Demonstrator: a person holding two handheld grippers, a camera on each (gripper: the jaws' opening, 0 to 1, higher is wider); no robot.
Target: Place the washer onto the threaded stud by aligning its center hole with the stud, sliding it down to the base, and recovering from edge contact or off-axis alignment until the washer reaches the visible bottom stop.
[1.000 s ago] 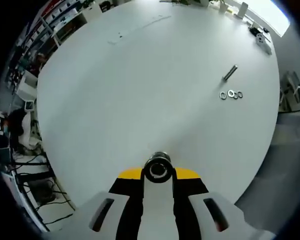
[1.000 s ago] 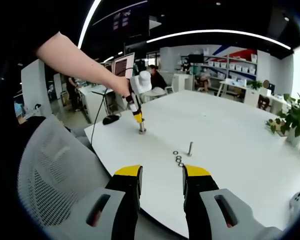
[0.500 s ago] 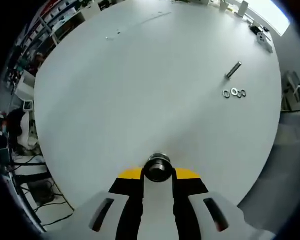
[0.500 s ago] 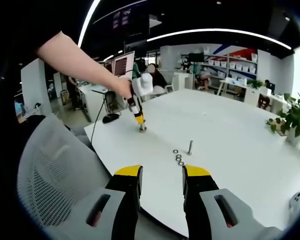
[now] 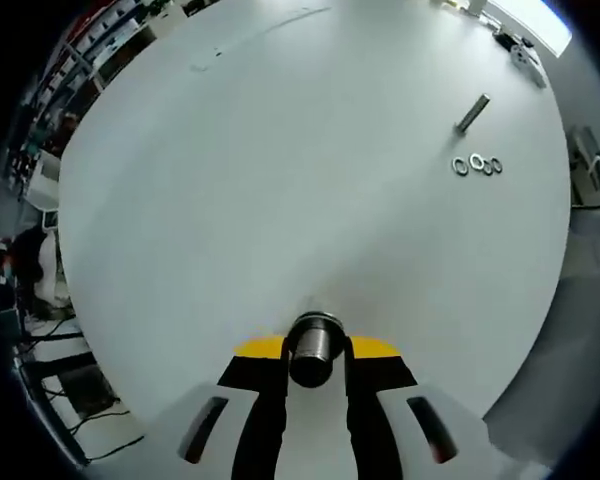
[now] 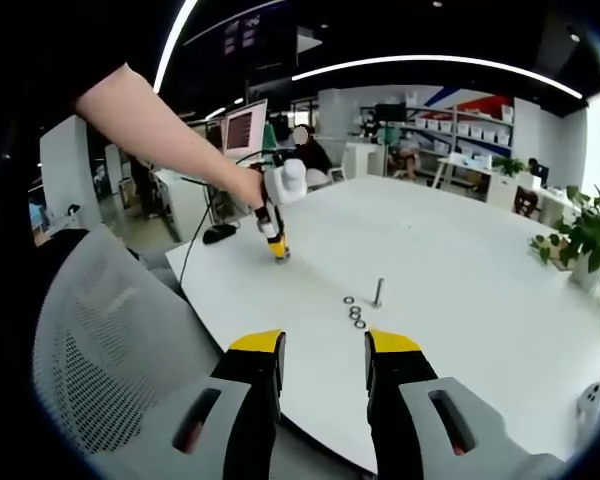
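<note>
Compared with a second ago, the left gripper (image 6: 279,255) sits slightly farther from the threaded stud (image 6: 378,292) in the right gripper view, having drifted away along the white table (image 6: 460,290); in the left gripper view the stud (image 5: 472,113) and the three washers (image 5: 477,165) now lie higher and farther right, a shift of that camera.

Left gripper view, near to far: the left gripper (image 5: 316,350) is clamped on a short metal cylinder (image 5: 313,344), end-on to the lens, its long axis running forward along the jaws. Beyond it, bare tabletop (image 5: 280,180); then the washers in a short row, just beside the stud and apart from it, none threaded on.

Right gripper view, near to far: the right gripper (image 6: 325,352) stands with its yellow-tipped jaws parted by a moderate gap, nothing between them, above the table edge, with a grey mesh chair (image 6: 110,350) at the left. Farther on, the washers (image 6: 354,311) lie flat nearer than the stud. Here the stud reads as upright, long axis vertical, whereas the left gripper view renders it as a slanted bar. Beyond the stud, a person's bare arm (image 6: 170,125) carries the left gripper down to the table.
</note>
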